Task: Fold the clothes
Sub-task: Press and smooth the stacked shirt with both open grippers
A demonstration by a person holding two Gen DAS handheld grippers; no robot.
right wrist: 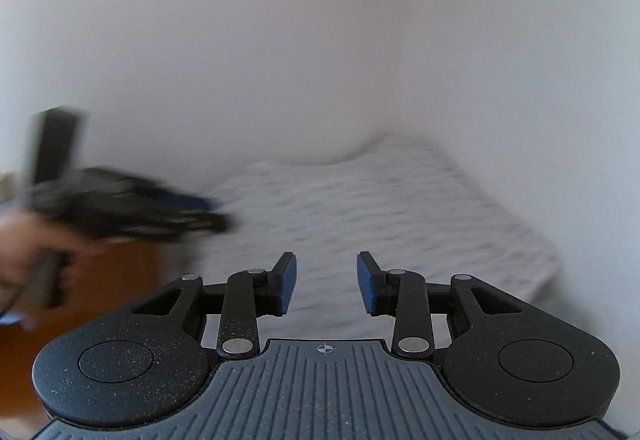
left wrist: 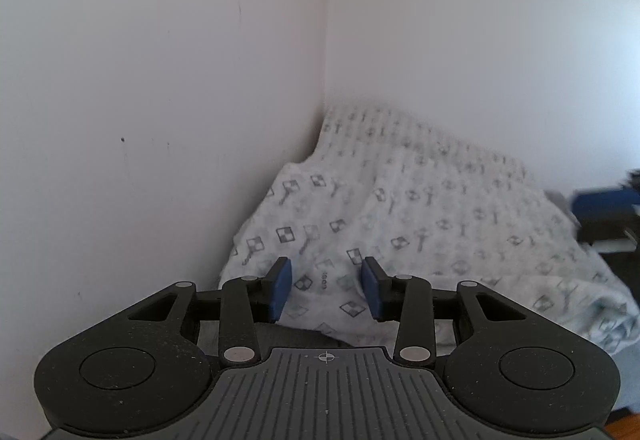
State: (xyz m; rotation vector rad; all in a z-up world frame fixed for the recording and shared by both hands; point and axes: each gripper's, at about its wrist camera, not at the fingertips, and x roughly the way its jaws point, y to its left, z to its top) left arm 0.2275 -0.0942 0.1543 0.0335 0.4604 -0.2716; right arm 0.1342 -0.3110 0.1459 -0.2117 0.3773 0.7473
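White walls [left wrist: 160,80], one patterned bedsheet [left wrist: 400,208]

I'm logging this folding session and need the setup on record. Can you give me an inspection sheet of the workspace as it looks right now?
Surface: bed under a white patterned sheet, pushed into a wall corner; wrinkled.
Job's things: a dark grey cloth shows just behind the left gripper's fingers; type cannot be told.
Clutter: nothing seen on the sheet.
Grippers: left gripper open, empty, over the sheet's near edge; right gripper open, empty, facing the bed. In the right wrist view the left gripper appears blurred, held in a hand.
Cables: nothing seen.
Surroundings: plain white walls meeting at a corner; orange-brown floor beside the bed.
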